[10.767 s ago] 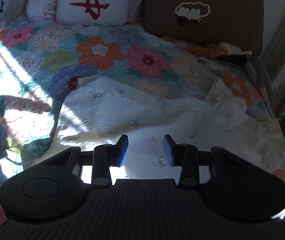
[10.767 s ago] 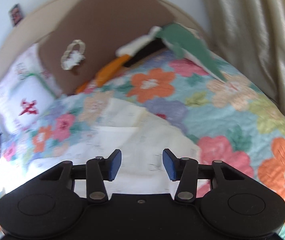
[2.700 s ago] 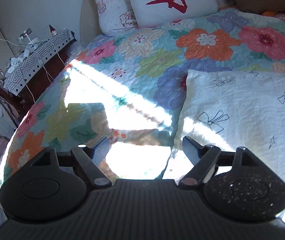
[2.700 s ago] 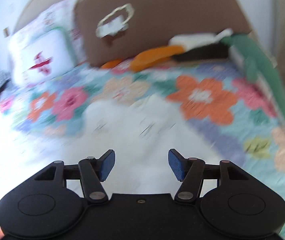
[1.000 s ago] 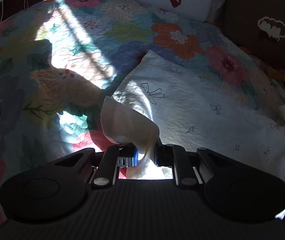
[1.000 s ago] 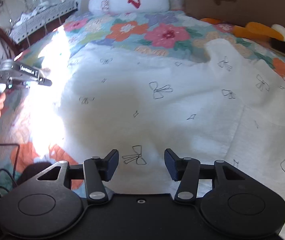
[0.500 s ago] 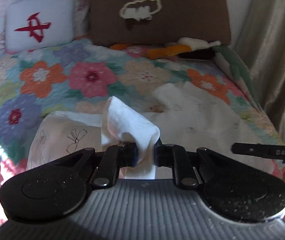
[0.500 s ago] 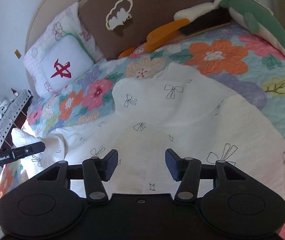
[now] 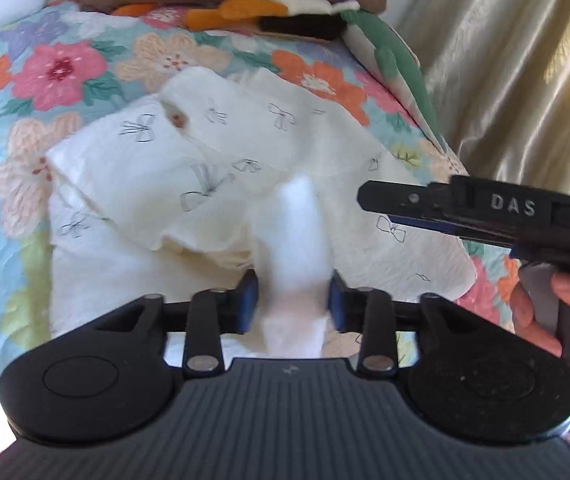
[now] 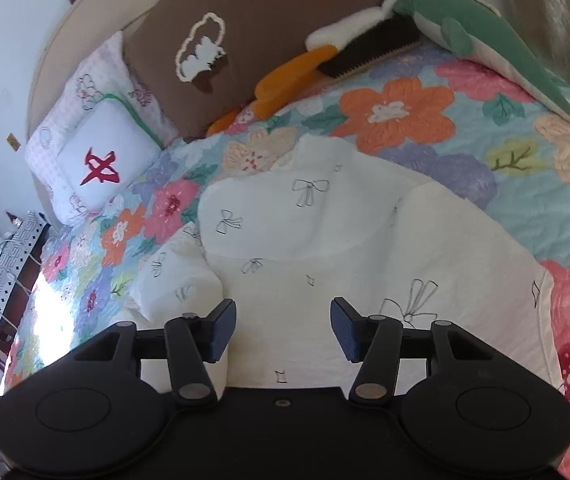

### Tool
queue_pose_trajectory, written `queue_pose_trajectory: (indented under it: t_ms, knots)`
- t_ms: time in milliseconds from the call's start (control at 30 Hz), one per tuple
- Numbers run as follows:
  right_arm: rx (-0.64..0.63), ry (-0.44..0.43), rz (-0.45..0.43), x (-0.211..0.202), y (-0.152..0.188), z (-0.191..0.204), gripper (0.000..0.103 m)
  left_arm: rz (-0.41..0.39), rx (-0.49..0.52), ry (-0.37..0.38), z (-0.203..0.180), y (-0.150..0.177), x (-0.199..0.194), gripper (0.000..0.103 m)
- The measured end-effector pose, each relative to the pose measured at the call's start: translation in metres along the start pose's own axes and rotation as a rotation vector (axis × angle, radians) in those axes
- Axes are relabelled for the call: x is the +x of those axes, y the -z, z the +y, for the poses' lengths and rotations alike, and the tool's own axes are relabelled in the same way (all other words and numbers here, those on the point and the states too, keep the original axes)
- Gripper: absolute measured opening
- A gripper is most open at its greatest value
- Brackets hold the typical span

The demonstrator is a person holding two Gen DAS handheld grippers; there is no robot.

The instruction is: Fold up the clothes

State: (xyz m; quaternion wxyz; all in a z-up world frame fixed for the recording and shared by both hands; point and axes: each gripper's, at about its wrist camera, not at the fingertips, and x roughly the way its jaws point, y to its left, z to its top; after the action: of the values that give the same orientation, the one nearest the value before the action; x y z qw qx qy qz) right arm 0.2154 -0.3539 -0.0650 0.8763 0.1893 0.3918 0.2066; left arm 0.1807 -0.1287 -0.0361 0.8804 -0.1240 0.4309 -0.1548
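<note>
A white garment with small black bow prints point(image 9: 205, 168) lies on the floral bed quilt point(image 9: 61, 68), its left part folded over toward the right. A blurred fold of its cloth point(image 9: 301, 248) stands between the parted fingers of my left gripper point(image 9: 292, 298), which no longer pinch it. My right gripper point(image 10: 283, 326) is open and empty, low over the near part of the garment point(image 10: 325, 240). It also shows in the left wrist view point(image 9: 485, 212), at the garment's right edge.
A brown cushion point(image 10: 269, 28), a white pillow with a red mark point(image 10: 101, 160) and orange, black and green plush toys point(image 10: 369, 52) lie at the head of the bed. A beige curtain point(image 9: 517, 64) hangs on the right. A cluttered bedside table point(image 10: 1, 272) stands at the left.
My left gripper has carried the garment's left edge across to the right and its fingers have parted around the cloth. The right gripper has stayed open over the garment.
</note>
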Motion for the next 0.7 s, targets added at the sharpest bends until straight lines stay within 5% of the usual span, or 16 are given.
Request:
queue_pose_trajectory:
  t_ms: [300, 433, 600, 700]
  knots:
    - [-0.110, -0.162, 0.097, 0.015, 0.016, 0.029, 0.058, 0.026, -0.026, -0.154, 0.028, 0.012, -0.019, 0.060]
    - [-0.183, -0.186, 0.083, 0.010, 0.021, 0.045, 0.061, 0.024, -0.089, -0.091, 0.041, 0.018, -0.019, 0.060]
    - [-0.263, -0.136, 0.116, 0.013, 0.026, 0.052, 0.062, 0.014, -0.186, -0.018, 0.055, 0.018, -0.018, 0.059]
    - [-0.405, -0.004, 0.121, 0.016, 0.035, 0.066, 0.062, -0.010, -0.237, -0.082, 0.073, 0.010, -0.030, 0.058]
